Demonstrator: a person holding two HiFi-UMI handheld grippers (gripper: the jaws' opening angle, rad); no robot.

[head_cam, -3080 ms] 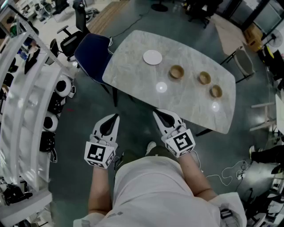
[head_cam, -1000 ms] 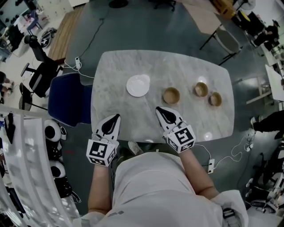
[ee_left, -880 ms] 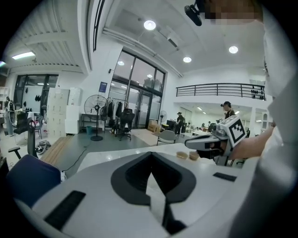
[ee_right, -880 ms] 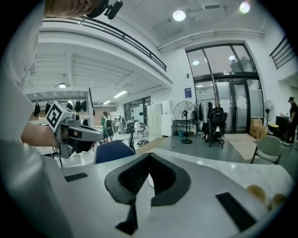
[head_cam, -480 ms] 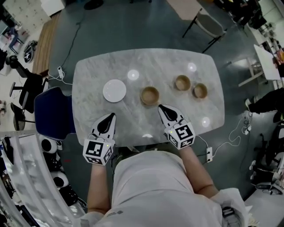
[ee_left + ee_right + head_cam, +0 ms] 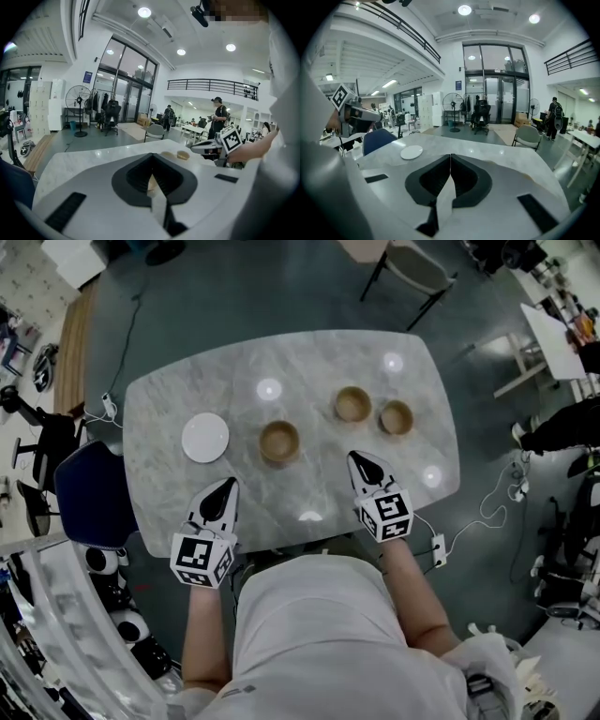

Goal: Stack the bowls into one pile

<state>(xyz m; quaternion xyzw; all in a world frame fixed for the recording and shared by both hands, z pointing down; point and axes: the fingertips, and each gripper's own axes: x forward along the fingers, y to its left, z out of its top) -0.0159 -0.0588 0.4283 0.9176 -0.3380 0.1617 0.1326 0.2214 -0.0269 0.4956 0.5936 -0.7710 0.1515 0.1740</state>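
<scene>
Holding left tongs (image 6: 225, 486) and right tongs (image 6: 359, 459) pressed together (both empty), I see three wooden bowls (image 6: 352, 403) ahead, nearest bowl (image 6: 279, 441) between them.

The table (image 6: 187, 390) is pale grey, veined marble. The bowls (image 6: 279, 442) (image 6: 352, 403) (image 6: 396, 416) are tan-brown, the plate (image 6: 205, 438) white. The left tongs (image 6: 228, 484) and right tongs (image 6: 357, 459) are white with black-and-white square markers.

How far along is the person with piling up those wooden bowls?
Done: nothing is stacked yet. The left bowl, middle bowl and right bowl each sit singly on the table. In hand: nothing. The left gripper and right gripper hover by the table's near edge, jaws together and empty. Left: all the stacking.
</scene>
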